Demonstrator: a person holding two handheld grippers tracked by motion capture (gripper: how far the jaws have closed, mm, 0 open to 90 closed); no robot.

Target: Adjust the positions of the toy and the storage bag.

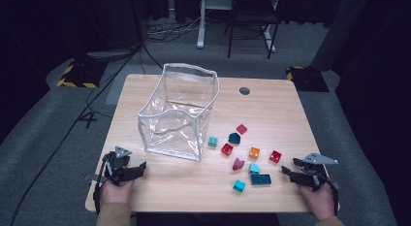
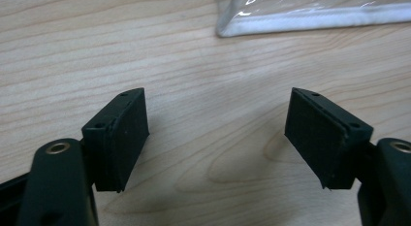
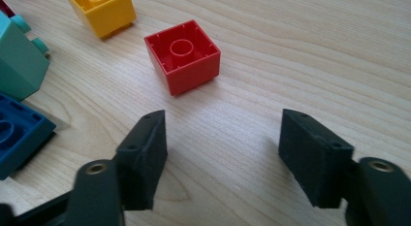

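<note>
A clear plastic bag with a white rim stands open on the wooden table. Several toy bricks lie to its right, among them a red brick, an orange one and a dark blue flat one. My left gripper rests open near the front left edge, with bare wood between its pads and the bag's bottom corner ahead. My right gripper is open at the front right. The red brick lies hollow side up just beyond its fingertips.
A yellow-orange brick, a teal brick and the blue brick lie left of the red one. A cable hole sits at the table's back. Chairs and cables stand on the floor behind.
</note>
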